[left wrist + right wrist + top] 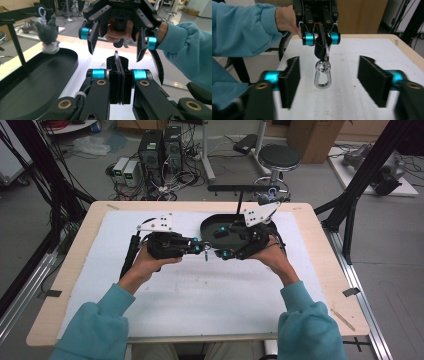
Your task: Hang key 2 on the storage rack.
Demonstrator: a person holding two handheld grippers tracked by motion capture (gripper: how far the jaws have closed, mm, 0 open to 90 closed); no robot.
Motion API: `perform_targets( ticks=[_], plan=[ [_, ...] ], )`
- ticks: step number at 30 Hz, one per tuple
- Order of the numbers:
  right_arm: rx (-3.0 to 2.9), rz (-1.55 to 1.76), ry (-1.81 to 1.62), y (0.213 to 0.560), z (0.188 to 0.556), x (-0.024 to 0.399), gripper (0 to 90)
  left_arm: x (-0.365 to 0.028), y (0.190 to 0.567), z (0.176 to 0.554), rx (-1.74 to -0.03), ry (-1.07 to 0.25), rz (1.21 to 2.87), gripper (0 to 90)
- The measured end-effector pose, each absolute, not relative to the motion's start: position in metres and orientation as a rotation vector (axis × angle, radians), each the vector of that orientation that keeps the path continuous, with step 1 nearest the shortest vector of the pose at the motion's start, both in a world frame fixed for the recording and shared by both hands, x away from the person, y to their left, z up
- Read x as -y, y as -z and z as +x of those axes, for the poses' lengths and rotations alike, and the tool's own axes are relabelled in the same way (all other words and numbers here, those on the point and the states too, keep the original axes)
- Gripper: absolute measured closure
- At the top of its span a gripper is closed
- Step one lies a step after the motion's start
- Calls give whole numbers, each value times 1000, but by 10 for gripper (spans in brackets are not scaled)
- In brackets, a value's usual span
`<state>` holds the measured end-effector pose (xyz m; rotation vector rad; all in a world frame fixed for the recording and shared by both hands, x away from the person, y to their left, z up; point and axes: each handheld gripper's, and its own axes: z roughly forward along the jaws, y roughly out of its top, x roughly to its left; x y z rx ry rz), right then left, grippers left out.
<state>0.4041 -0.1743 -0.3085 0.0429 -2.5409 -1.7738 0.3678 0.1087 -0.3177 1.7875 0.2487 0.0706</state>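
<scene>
Teal sleeves [95, 327] come first in the high view, my two forearms reaching up the white mat [200, 290] that covers the bench [65, 285]. My left hand [145, 265] and right hand [272, 252] bring the two grippers nose to nose over the middle of the mat, just in front of a black oval tray [210, 225].

From above, what sits between them is too small to read. My right gripper view settles it: my left gripper [321, 40] faces me with its jaws clenched on a thin ring [326, 53], and from that ring a silver snap hook [322, 75] hangs straight down above the mat, clear of the surface as far as I can tell. My right gripper [329, 80] is released, its two black pads spread wide to either side of the hook and touching nothing.

My left gripper view gives the reverse side. There the jaws are pressed flat together with the thin edge of the ring standing up between them, and the hook itself is hidden below. Beyond, the right gripper hangs spread, fingers [91, 40] apart.

That same view shows what rests at the tray's far end: a small grey plush toy [48, 33] with a pale loop on top, sitting on the rim beside a black post [16, 42].

Farther off in the high view, past the bench edge, stand a black stool [279, 156] and computer towers [160, 147] among cables on the floor.
</scene>
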Motion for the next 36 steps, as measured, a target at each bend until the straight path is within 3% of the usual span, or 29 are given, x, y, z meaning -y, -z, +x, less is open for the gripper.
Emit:
perform_targets(
  ticks=[6, 15, 36],
  plan=[
    [2538, 76, 1747, 311, 406, 169, 560, -106, 320, 369, -247, -67, 1793, 886],
    [2537, 87, 1726, 312, 407, 167, 689, -106, 321, 370, -244, -60, 1798, 885],
    [2568, 82, 1723, 310, 404, 167, 867, -104, 322, 369, -217, -76, 1813, 885]
  ],
)
